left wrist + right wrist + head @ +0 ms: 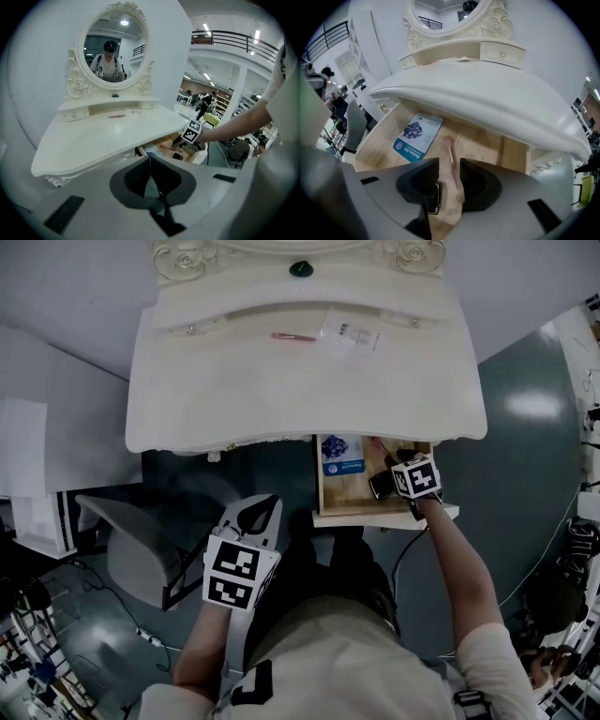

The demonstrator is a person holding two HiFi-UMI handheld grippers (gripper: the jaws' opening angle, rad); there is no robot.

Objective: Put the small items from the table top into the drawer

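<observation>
Your right tongs [449, 165] hang over the open drawer [347, 495] at the lower right of the head view. Their jaws stand apart and grip nothing. The pink brush [450, 152] lies flat on the drawer floor in the gap between them, head toward the table and handle toward you, and the pads are clear of it. So that piece looks delivered. Also in the drawer are a blue card [417, 137] toward its left side and a small dark case with a shiny edge [433, 199], half hidden behind the left-hand jaw; what it is you cannot tell. Your left tongs [150, 163] are held back at the lower left of the head view, jaws together with nothing in them. Two things remain on the table top [234, 390], both near its back edge in the upper middle of the head view: a thin pink stick [293, 337], lying left to right across the frame, and just to its right a clear packet [349, 332]. From the right tongs they lie up the frame and a little left, past the table's front edge. The right tongs look somewhat nearer, to the packet above all. For the stick, the jaws would likely need to close across its short width.
</observation>
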